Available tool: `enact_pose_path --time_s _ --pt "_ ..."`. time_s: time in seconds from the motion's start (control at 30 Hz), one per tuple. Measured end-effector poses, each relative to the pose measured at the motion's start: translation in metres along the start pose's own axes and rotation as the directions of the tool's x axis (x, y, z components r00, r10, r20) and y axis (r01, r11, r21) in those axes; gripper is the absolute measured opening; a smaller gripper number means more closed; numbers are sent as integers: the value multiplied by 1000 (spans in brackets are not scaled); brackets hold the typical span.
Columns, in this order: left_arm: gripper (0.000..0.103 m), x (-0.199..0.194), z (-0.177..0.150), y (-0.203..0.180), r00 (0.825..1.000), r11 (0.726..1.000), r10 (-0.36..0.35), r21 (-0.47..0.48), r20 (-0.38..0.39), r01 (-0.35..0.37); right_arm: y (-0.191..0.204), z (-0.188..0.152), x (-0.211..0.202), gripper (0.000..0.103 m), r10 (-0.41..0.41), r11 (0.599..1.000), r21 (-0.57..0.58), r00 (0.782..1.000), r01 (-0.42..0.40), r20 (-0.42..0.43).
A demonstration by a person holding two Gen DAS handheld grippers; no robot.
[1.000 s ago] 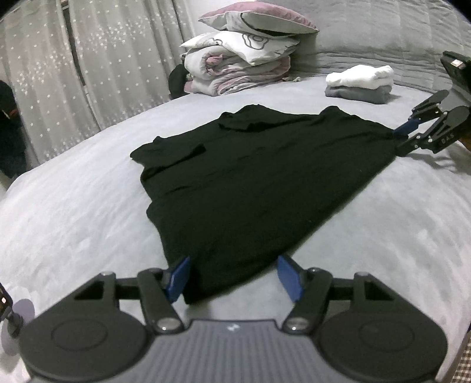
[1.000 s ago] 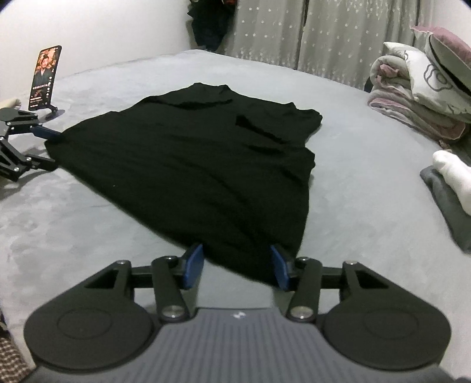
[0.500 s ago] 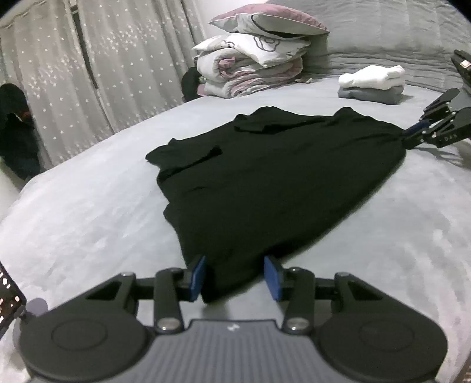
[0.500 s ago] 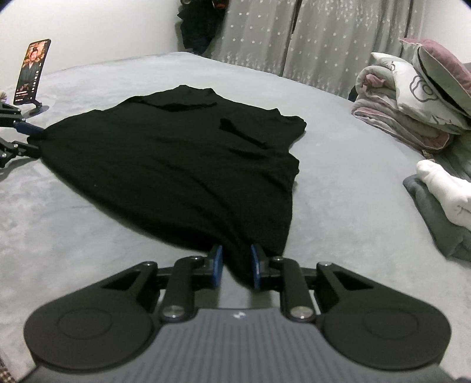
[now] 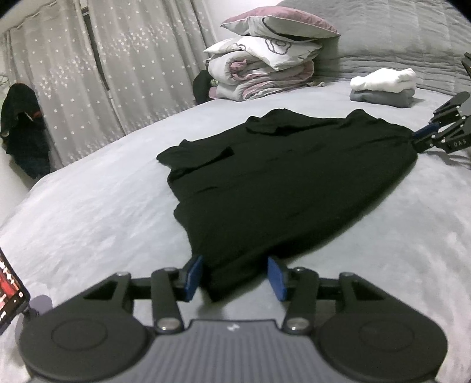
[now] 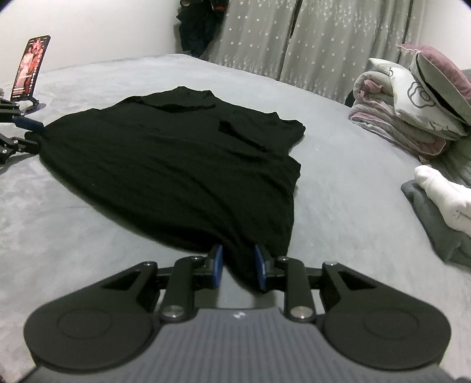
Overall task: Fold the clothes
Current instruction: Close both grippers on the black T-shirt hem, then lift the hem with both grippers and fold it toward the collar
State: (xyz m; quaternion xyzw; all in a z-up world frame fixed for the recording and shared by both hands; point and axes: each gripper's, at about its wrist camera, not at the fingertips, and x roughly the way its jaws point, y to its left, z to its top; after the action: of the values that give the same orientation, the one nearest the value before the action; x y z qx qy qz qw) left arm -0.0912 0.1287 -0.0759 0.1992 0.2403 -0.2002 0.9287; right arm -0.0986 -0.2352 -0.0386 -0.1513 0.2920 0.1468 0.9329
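A wide bed (image 5: 88, 212) covered in a grey blanket fills both views. The black shirt (image 5: 288, 182) lies spread flat near the middle of the bed, its sleeves and collar toward the far side and its hem toward the two grippers. At the head of the bed, beyond the shirt, a pile of folded bedding and pillows (image 5: 265, 67) is stacked against the grey quilted headboard. Beside that pile, also beyond the shirt, sits a small stack of folded clothes (image 5: 382, 88), white on top of grey. Pale starred curtains (image 6: 323, 38) hang behind the bed, and a dark garment (image 6: 197, 26) hangs next to them. A phone (image 6: 29, 67) stands upright on a holder at the bed's edge, just past the shirt's left hem corner.

The left gripper (image 5: 235, 275) has one hem corner of the shirt between its blue-padded fingers; the fingers are opening, and a gap shows on each side of the cloth. The right gripper (image 6: 238, 266) has the other hem corner between its fingers, which are also opening; the cloth bunches close to both pads, though the dark fabric makes it hard to say whether they press on it.
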Motion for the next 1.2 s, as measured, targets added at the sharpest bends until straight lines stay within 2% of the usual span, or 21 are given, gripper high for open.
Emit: enact_pose_path --time_s 0.1,0.17,0.23,0.3,0.33,0.4,0.6,0.77,0.97,1.2 --pt "45 0 0 0 1000 1000 1 -3 3 -1 1 0 1 28 -5 1000 11 1000 5 6" --pt "35 1 0 -1 1000 1000 6 -6 4 -6 3 0 2 28 -17 1000 12 1000 17 11" --pt "15 1 0 -1 1000 1000 23 -18 2 -23 5 0 2 19 -33 999 3 999 33 16" --pt "7 0 1 1 999 998 33 -48 -2 -33 6 2 0 9 -39 999 5 999 39 23" --pt "5 -1 2 3 999 997 33 -70 -4 -33 5 5 -1 8 -42 999 15 999 41 29" --pt "4 -4 5 8 1000 993 30 -115 10 -29 3 9 -4 5 -47 998 35 998 45 42" --pt "3 -19 25 24 995 974 44 -224 94 -22 -4 29 -16 4 -71 995 80 993 63 98" --pt "3 -21 53 35 987 965 62 -261 149 -21 -9 55 -24 4 -88 993 86 984 75 157" --pt "3 1 87 55 981 949 112 -311 159 -57 -18 89 -11 4 -119 991 81 974 105 194" --pt "3 51 117 82 987 921 129 -381 100 -82 -35 123 23 4 -136 990 73 972 124 191"
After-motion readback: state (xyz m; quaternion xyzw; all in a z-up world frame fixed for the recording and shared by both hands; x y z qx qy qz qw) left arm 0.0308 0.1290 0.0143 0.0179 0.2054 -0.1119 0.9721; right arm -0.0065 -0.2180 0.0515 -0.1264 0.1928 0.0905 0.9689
